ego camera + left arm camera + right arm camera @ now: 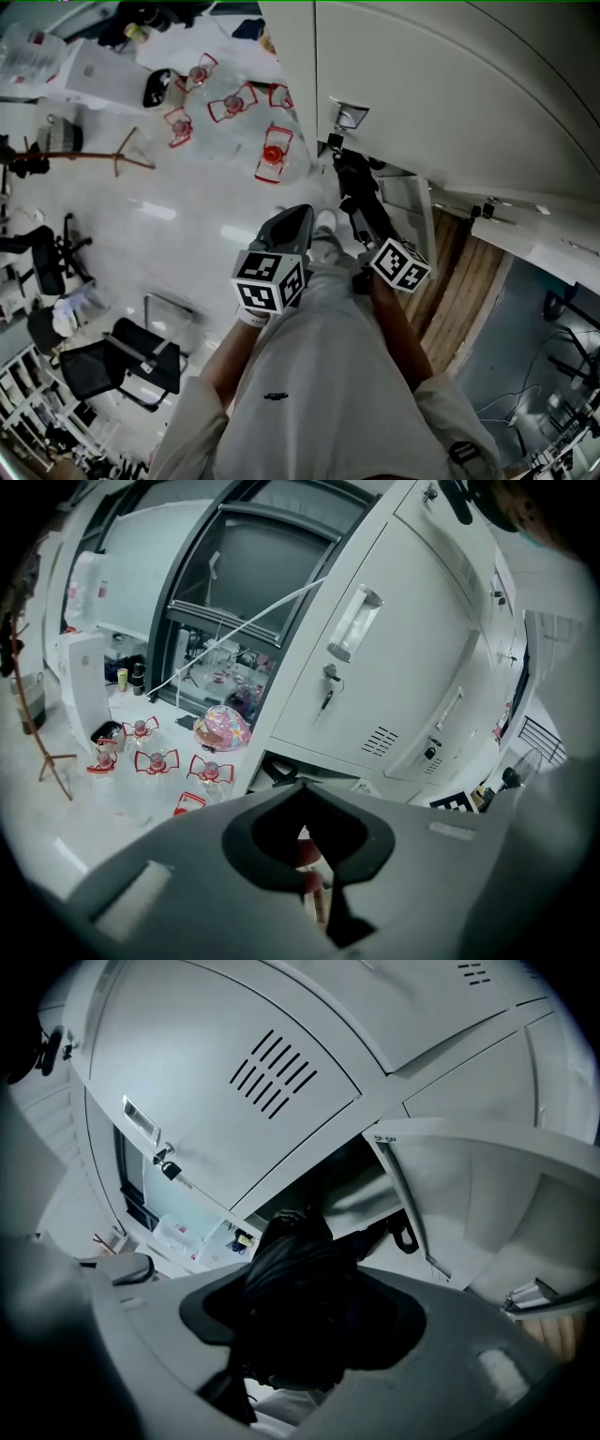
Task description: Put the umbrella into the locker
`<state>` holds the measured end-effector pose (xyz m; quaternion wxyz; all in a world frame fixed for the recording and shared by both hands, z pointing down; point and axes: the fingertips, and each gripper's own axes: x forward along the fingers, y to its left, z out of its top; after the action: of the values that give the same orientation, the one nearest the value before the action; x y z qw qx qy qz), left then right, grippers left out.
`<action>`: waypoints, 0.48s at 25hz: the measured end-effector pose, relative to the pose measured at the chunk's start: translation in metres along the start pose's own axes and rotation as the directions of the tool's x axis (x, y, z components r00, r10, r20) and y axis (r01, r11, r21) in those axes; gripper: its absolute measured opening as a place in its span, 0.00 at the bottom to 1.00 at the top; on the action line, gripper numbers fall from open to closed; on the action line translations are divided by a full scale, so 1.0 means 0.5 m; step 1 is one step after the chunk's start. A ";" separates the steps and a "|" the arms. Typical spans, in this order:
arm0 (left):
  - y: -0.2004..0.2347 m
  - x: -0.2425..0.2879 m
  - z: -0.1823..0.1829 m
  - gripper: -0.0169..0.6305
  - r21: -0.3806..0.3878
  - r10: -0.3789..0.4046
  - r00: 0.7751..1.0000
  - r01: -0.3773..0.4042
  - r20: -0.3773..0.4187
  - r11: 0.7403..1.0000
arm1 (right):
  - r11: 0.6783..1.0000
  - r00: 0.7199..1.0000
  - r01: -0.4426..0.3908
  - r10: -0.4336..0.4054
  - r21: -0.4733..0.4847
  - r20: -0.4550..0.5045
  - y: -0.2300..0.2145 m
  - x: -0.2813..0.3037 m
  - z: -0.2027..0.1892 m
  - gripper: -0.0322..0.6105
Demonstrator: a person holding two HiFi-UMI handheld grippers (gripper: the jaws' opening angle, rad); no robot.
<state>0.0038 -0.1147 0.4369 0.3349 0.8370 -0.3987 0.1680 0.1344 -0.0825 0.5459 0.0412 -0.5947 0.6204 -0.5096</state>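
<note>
Right gripper (305,1327) clenched on umbrella (292,1265), tip near open locker mouth (330,1174) (door (487,1199) swung wide)

Nothing here that I can read. The left cube (269,279) and right cube (400,263), mid-frame in the head view, carry only black-and-white square patterns, no letters or numbers. There is a small dark mark (275,397) on the person's shirt, lower centre, too small to make out. The card holder (354,622) on the locker door (412,658), upper centre of the left gripper view, shows no legible print.
</note>
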 end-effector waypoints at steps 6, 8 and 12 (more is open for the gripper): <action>0.007 0.013 -0.010 0.05 0.008 -0.007 1.000 0.007 -0.014 1.000 | 1.000 1.000 0.000 0.000 -0.015 0.029 0.009 0.026 0.008 0.47; 0.010 0.020 -0.014 0.05 0.004 -0.010 1.000 0.010 -0.018 1.000 | 1.000 0.999 0.005 -0.005 -0.015 0.034 0.006 0.028 0.009 0.47; 0.022 0.035 -0.020 0.05 0.004 -0.008 1.000 0.008 -0.020 1.000 | 1.000 0.999 0.014 -0.014 -0.011 0.046 -0.001 0.043 0.012 0.47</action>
<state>0.0061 -0.1226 0.4585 0.3380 0.8376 -0.3915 0.1758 0.1324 -0.1027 0.5552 0.0484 -0.6108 0.6181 -0.4925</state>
